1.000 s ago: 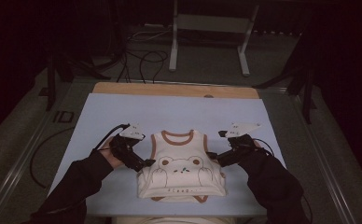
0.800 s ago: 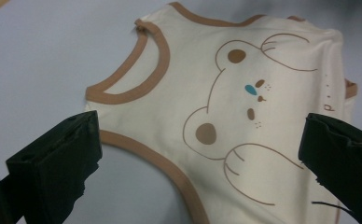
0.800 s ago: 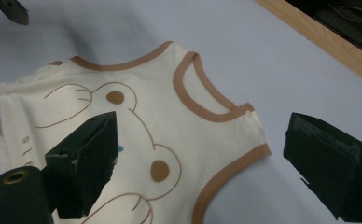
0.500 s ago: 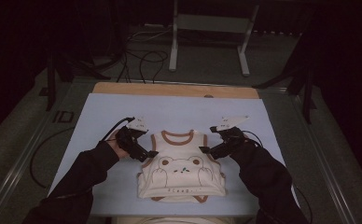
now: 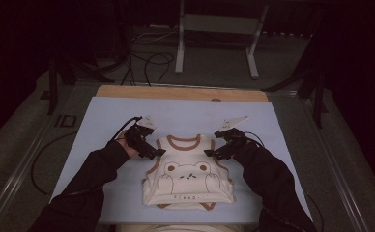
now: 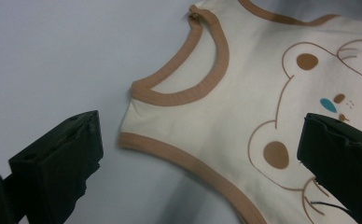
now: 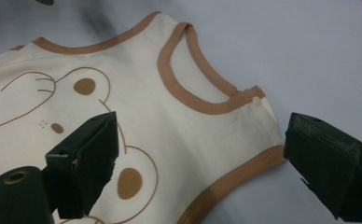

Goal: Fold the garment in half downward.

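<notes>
A cream sleeveless baby top [image 5: 188,176] with brown trim and a bear print lies flat on the pale blue mat [image 5: 185,116], neck away from the person. My left gripper [image 5: 157,152] sits at the top's left shoulder and my right gripper [image 5: 209,152] at its right shoulder. In the left gripper view the gripper [image 6: 200,158] stands open, its jaws wide on either side of the shoulder strap and armhole of the top [image 6: 244,93]. The right gripper [image 7: 207,161] is open in the same way over the other shoulder of the top [image 7: 170,116]. Neither holds cloth.
The mat covers a wooden board whose far edge [image 5: 180,93] shows beyond it. Behind the table stand a metal frame [image 5: 214,43] and loose cables [image 5: 151,58] on the floor. Bare mat lies to the left, right and far side of the top.
Both grippers have moved away from the person and inward, from beside the top's sides up to its shoulders. The top has not moved.
</notes>
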A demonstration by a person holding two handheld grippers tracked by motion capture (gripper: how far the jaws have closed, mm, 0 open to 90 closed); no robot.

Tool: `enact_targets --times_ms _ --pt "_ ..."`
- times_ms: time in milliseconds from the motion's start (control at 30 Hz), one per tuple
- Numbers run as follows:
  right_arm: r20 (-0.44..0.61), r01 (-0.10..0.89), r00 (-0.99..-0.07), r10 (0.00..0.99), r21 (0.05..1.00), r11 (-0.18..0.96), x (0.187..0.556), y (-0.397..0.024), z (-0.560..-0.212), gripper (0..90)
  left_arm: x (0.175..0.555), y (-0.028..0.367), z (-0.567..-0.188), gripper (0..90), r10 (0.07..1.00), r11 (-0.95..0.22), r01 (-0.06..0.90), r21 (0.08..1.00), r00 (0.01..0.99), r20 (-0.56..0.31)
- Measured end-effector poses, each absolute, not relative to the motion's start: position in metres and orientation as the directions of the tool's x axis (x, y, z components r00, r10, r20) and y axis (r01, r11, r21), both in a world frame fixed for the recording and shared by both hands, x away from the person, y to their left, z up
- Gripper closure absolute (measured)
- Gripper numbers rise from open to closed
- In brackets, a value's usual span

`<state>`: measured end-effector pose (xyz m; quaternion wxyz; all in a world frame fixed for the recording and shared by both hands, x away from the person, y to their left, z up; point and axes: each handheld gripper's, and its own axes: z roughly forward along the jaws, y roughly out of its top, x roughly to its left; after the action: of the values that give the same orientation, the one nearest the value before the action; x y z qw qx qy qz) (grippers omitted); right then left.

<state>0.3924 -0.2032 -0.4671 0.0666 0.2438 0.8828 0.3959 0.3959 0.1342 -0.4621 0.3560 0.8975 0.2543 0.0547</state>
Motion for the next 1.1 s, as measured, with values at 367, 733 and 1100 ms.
enact_targets --times_ms 367,733,1100 --pt "0.1 0.442 -0.843 0.529 0.689 0.574 0.413 -0.204 -0.483 13.3 0.415 0.13 -0.481 0.5 0.528 -0.628 0.47 0.62 0.843 -0.105" --pt "0.085 0.453 -0.841 0.535 0.651 0.609 0.428 -0.199 -0.5 16.8 0.425 0.126 -0.495 12.2 0.536 -0.649 0.468 0.601 0.841 -0.076" --pt "0.074 0.476 -0.825 0.561 0.627 0.617 0.444 -0.194 -0.509 33.1 0.431 0.124 -0.505 30.7 0.524 -0.659 0.457 0.597 0.849 -0.072"
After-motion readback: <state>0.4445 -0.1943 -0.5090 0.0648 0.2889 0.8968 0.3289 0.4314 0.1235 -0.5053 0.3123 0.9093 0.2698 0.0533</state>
